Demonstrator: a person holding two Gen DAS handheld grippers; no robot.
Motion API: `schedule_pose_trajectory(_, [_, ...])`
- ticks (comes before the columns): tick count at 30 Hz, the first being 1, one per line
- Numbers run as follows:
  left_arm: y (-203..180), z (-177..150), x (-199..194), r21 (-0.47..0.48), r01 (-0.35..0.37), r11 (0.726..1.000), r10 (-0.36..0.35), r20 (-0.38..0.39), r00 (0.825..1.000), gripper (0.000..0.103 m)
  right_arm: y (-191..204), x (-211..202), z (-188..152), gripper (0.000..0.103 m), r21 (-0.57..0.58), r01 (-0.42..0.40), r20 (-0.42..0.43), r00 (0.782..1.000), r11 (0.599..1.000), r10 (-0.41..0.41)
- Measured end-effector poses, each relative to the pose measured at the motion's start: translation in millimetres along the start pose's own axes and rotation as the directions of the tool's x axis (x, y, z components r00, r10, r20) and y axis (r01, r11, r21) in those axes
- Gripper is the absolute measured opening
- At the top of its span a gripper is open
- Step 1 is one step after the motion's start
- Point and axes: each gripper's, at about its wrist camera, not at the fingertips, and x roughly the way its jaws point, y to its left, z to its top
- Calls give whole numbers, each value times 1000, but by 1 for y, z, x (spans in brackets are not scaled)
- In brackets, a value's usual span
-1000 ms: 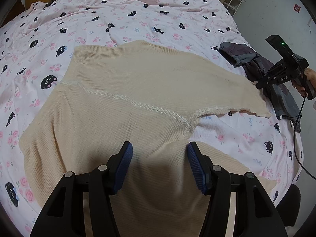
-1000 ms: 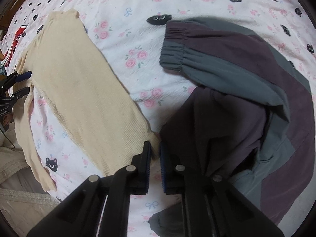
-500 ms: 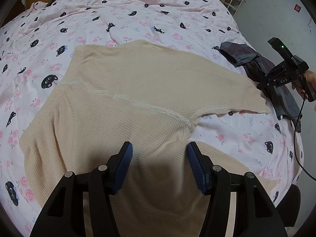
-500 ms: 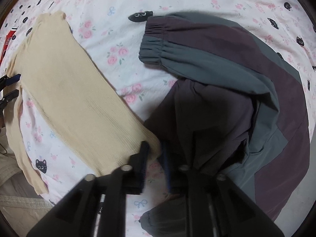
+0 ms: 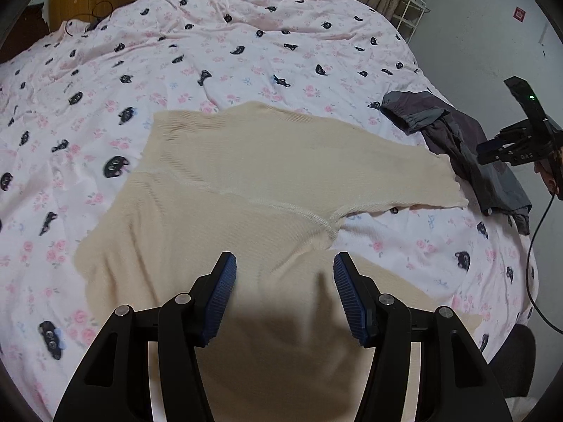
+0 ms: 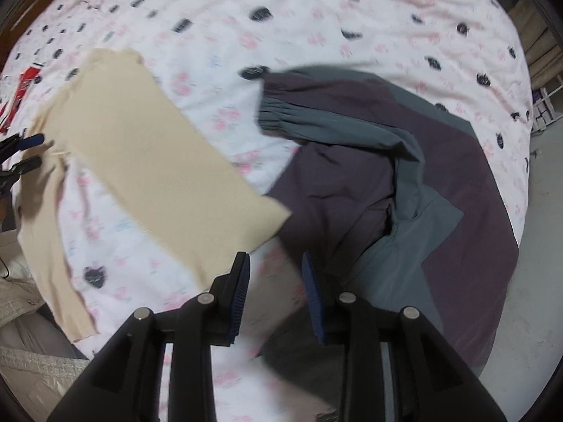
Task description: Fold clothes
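A cream ribbed sweater [image 5: 246, 190] lies spread on the bed, one sleeve [image 6: 158, 176] stretched out flat toward the right. My left gripper [image 5: 285, 263] hovers open over the sweater's body, with nothing between its blue pads. My right gripper [image 6: 276, 263] points down just off the sleeve's cuff end. Its jaws are opening and only bedsheet shows between them. In the left wrist view the right gripper [image 5: 517, 147] hangs past the cuff at the bed's right side.
The pink bedspread [image 5: 246, 52] with a cat print covers the bed. A crumpled purple and grey jacket [image 6: 369, 183] lies right beside the cuff, near the bed's edge. Grey floor [image 6: 527, 281] lies beyond it. A red item [image 6: 24, 81] sits far left.
The right gripper went from shut at the sleeve cuff to apart, and lifted away from it; the cuff now lies free on the sheet. The left gripper rose slightly.
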Motion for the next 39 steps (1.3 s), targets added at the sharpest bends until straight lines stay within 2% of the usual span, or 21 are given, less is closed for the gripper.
schedule_pose_trajectory(3, [15,-12,-9,9,-35,999,35,-5,999,53,-110,-2,-42,38,0,1,53,999,1000,-1])
schedule_pose_trajectory(9, [55,-37,-19,-35,-92,995,91,-37,995,53,-95,31,-55,38,49,-37,127,991,998,31])
schedule_pose_trajectory(11, [65,-43,-25,-54,-97,994,95,-36,995,53,-67,23,-72,38,82,-70,154,986,994,57])
schedule_pose_trajectory(15, [77,-52,-37,-78,-105,991,104,-25,994,53,-20,29,-83,38,169,-149,212,971,974,112])
schedule_pose_trajectory(20, [63,-61,-49,-41,-76,996,76,-5,997,53,21,25,-117,38,238,-238,249,952,942,178])
schedule_pose_trajectory(21, [58,-63,-50,-25,-73,997,73,-2,997,53,22,23,-132,38,248,-259,257,947,933,195])
schedule_pose_trajectory(24, [47,-70,-52,-1,-66,998,66,-6,998,53,16,28,-142,38,273,-302,273,935,913,228])
schedule_pose_trajectory(31, [38,-87,-56,-1,-51,999,51,-25,998,53,37,40,-179,38,373,-359,346,910,856,230])
schedule_pose_trajectory(34, [37,-91,-59,-8,-49,999,49,-27,998,53,46,48,-196,38,390,-370,350,907,843,236])
schedule_pose_trajectory(37, [31,-93,-60,8,-55,998,55,-27,998,53,43,60,-194,37,386,-375,343,906,843,246])
schedule_pose_trajectory(39, [26,-94,-60,17,-55,998,56,-31,998,53,40,66,-194,33,387,-391,346,901,835,262])
